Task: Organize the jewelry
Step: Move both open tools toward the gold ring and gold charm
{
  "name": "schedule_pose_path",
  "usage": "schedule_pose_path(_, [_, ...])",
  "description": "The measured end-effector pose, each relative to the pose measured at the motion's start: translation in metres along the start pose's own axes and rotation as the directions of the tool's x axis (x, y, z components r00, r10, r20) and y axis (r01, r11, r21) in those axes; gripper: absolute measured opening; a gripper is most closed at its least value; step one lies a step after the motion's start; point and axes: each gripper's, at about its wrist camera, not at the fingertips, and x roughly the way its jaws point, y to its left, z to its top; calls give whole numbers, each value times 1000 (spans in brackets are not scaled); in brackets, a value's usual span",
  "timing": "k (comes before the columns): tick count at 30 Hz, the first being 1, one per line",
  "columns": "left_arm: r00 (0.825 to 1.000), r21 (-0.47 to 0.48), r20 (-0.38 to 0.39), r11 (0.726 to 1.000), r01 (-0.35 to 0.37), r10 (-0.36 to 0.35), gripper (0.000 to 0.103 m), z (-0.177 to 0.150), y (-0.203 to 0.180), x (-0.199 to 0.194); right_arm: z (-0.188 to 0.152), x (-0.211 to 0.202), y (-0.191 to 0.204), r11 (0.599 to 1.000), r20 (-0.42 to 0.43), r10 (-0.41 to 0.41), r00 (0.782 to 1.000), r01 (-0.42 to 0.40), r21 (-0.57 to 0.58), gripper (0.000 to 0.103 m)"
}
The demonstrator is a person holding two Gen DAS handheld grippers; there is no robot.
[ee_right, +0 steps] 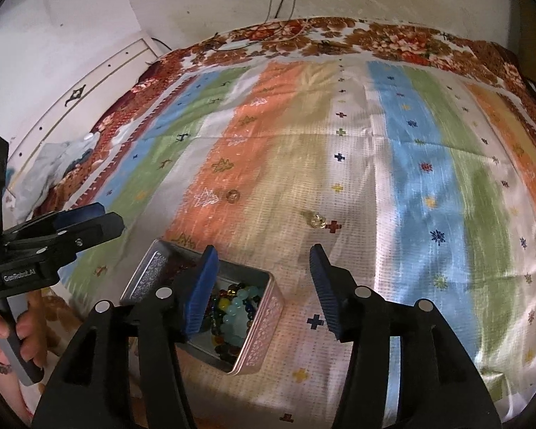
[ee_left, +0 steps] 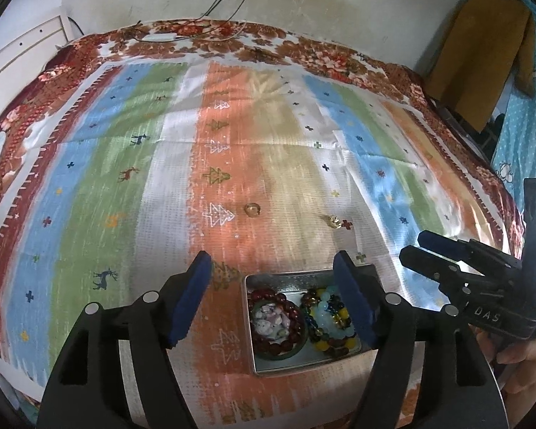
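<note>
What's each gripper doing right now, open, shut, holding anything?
Left gripper: open, holding nothing, above the metal tin.
Right gripper: open, holding nothing, beside the tin's right edge.

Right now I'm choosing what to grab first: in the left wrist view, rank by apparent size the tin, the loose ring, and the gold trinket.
1. tin, by far the largest, though nearest the camera
2. ring and gold trinket: both tiny, too alike to rank
</note>
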Motion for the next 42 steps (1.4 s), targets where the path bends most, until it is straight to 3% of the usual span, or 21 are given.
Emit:
schedule_pose_path(7, [998, -33, -55, 999, 5, -7, 74, 19, 7, 25, 8, 15, -8, 1000, -48, 2, 999, -1, 17, 63])
schedule_pose_path(15, [993, -37, -120, 999, -19, 14, 74, 37, 11, 56, 24, 37, -17, 1000, -99, 0, 995, 3, 30, 63])
schedule_pose_path(20, [987, -56, -159, 998, 11, -20, 75, 43, 15, 71, 25, 57, -17, 999, -166, -32, 986, 29, -20, 63])
schedule_pose_path(33, [972, -44, -235, 999, -16, 5, 75, 58, 18, 110, 35, 82, -27, 999, -228, -35, 973, 33, -13, 63])
schedule_pose_path(37, [961, -92, -273, 995, 25, -49, 75, 61, 24, 123, 38, 89, -30, 999, -242, -36, 970, 37, -3, 63])
schedule_pose_path(42, [954, -79, -299, 997, -4, -20, 75, 65, 26, 136, 43, 101, -32, 999, -259, -40, 965, 39, -9, 63])
